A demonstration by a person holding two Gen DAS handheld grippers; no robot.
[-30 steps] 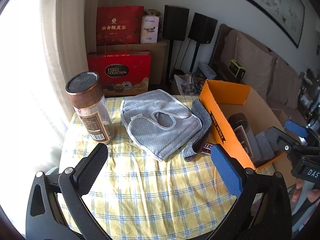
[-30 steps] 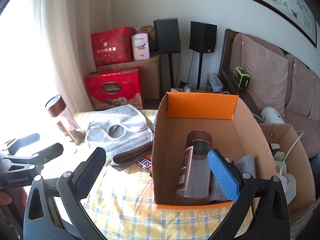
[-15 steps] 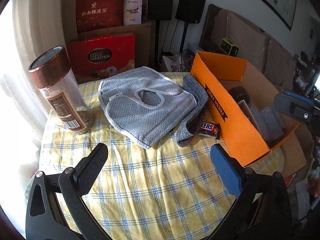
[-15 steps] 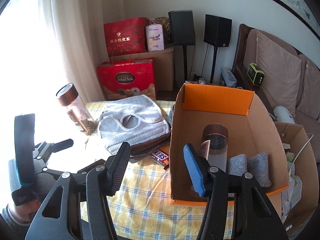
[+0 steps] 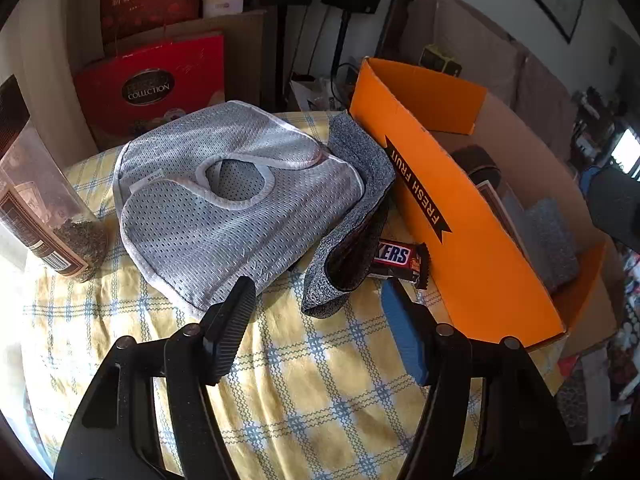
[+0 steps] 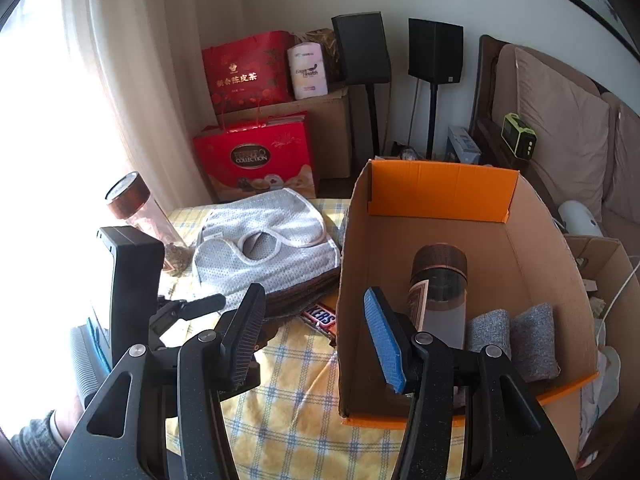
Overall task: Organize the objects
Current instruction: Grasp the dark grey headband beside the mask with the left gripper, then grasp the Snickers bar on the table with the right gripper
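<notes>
A grey mesh bib (image 5: 224, 196) lies on a yellow checked tablecloth (image 5: 304, 380), partly over a dark grey felt pouch (image 5: 352, 224). A Snickers bar (image 5: 398, 260) lies between the pouch and an orange cardboard box (image 5: 452, 224). The box (image 6: 436, 192) holds a copper-lidded jar (image 6: 438, 284) and two grey rolled cloths (image 6: 512, 336). A second copper-lidded jar (image 5: 44, 208) stands at the left. My left gripper (image 5: 316, 316) is open and empty, just short of the pouch and bib edge. My right gripper (image 6: 316, 336) is open and empty, at the box's near left wall.
Red gift bags (image 6: 256, 160), a brown carton and two black speakers (image 6: 436, 52) stand beyond the table's far edge. A sofa (image 6: 560, 128) and an open carton (image 6: 600, 264) are at the right. The box overhangs the table's right side.
My left gripper moved forward and down toward the pouch and Snickers, its jaws narrowing. My right gripper pulled back out of the box and its jaws narrowed.
</notes>
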